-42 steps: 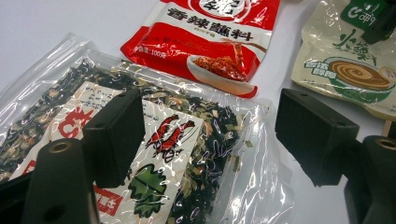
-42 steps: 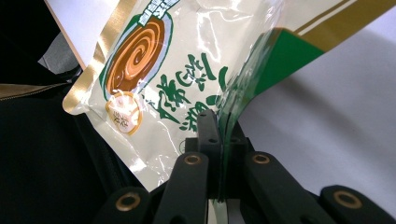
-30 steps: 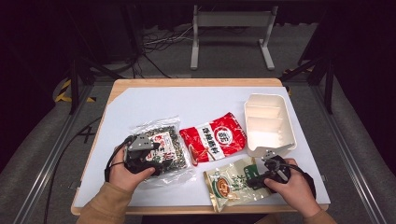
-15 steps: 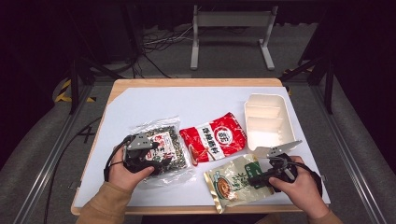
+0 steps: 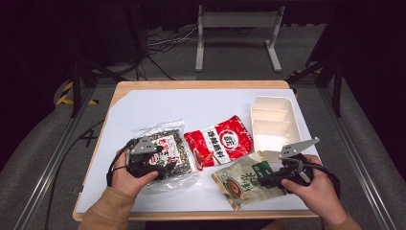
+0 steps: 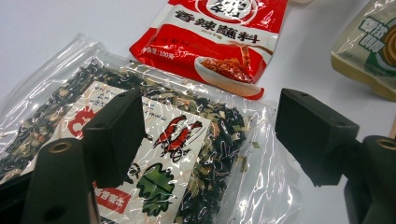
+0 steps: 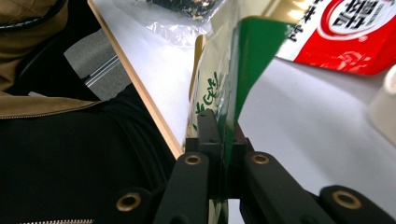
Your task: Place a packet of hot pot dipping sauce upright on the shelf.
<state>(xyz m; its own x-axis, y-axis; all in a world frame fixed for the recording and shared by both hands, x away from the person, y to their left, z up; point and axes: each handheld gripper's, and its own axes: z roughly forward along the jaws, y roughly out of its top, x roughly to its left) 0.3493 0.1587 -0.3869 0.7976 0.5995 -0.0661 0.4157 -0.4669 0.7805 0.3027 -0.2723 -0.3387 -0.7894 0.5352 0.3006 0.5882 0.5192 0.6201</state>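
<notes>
My right gripper (image 5: 262, 178) (image 7: 223, 135) is shut on the near edge of a tan and green food packet (image 5: 242, 184) (image 7: 247, 56). That edge is lifted off the white table cover, so the packet stands tilted. My left gripper (image 5: 160, 165) (image 6: 215, 126) is open, its jaws wide apart just over a clear packet of dark dried greens (image 5: 167, 139) (image 6: 187, 154) with a red-printed label. Between the two packets lies a red seasoning packet (image 5: 220, 141) (image 6: 219, 32) (image 7: 345, 32), flat on the table.
A white compartment tray (image 5: 273, 124) stands at the right, behind the tan packet. The wooden table edge (image 7: 140, 88) runs close to the person's body. The far half of the white cover (image 5: 191, 108) is bare.
My right gripper has risen with the tan packet's edge in it, tipping the packet up. The left gripper has stayed where it was.
</notes>
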